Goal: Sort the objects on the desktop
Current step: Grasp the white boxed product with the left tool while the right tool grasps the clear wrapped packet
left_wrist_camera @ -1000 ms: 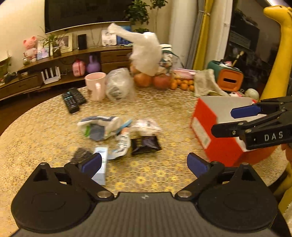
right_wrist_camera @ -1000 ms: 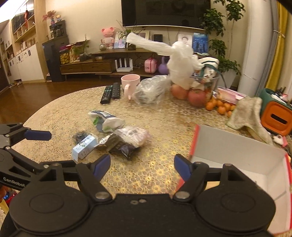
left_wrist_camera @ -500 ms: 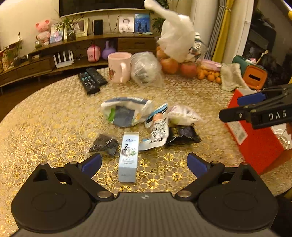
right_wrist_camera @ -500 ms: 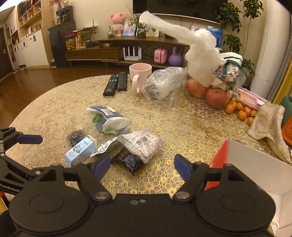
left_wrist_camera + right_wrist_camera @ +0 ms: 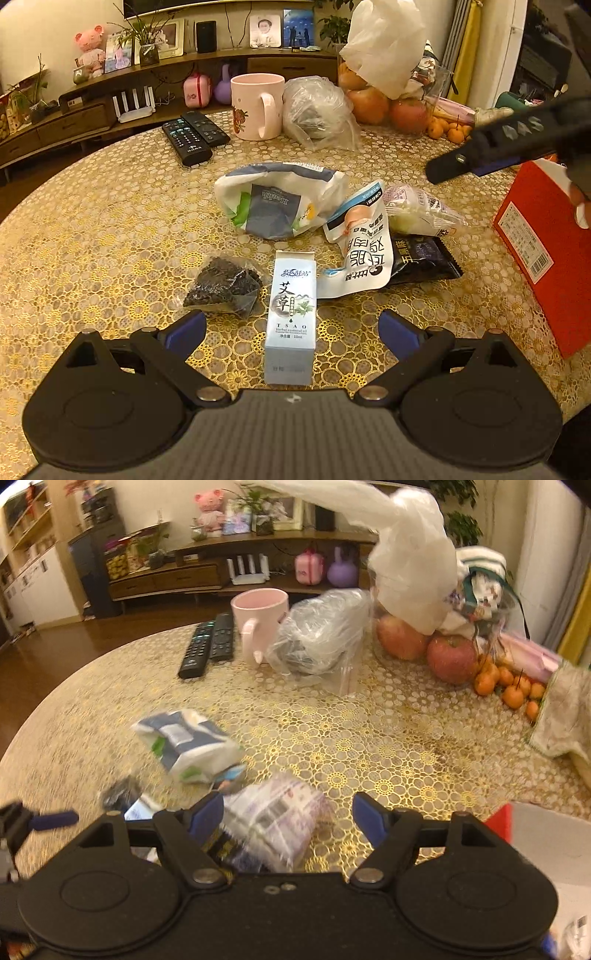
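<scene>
Table clutter nearer now; both claws (image 5: 291,328) (image 5: 288,812) spread wide, empty, lower than before.

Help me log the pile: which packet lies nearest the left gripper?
The upright-printed pale blue TSAO box, lying between the open left gripper fingers; the other packets sit farther back.

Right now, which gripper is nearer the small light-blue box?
Left. The left gripper is open with the light-blue box lying between its fingers. The right gripper is open over the clear barcode packet, off to the box's side.
</scene>
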Demonstrator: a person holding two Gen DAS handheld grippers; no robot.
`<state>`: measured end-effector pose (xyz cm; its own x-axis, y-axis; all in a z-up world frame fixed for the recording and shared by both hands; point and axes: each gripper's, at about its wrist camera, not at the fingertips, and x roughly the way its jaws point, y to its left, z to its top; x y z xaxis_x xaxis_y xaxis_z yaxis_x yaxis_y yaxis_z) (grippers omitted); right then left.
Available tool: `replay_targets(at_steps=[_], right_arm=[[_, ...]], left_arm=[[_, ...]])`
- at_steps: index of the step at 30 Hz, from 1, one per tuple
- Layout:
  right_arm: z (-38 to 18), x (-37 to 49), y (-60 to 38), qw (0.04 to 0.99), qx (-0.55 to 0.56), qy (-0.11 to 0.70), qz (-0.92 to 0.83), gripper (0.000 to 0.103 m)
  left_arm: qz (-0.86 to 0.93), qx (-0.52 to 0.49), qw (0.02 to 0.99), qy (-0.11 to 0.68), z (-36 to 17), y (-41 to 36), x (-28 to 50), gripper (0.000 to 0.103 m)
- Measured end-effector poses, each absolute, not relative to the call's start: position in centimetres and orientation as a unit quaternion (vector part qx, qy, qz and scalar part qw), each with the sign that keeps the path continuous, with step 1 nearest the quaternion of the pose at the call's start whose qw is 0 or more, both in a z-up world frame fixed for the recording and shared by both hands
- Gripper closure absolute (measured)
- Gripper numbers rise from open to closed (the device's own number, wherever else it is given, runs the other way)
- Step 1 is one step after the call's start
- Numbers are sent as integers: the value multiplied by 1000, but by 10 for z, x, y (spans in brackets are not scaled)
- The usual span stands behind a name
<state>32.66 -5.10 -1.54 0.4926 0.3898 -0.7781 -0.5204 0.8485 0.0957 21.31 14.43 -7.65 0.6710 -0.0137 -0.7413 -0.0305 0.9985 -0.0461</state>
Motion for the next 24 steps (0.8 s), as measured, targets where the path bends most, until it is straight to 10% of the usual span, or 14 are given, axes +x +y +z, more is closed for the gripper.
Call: replay_targets(at_steps=[13,24], right_arm=[[-50,364,-39,848,-9,488,208,26],[-71,363,-37,827,11,524,201,39]], left_arm=[[1,-13,916,402,-93,141,221,13],[3,-24,912,409,-104,144,226,53]])
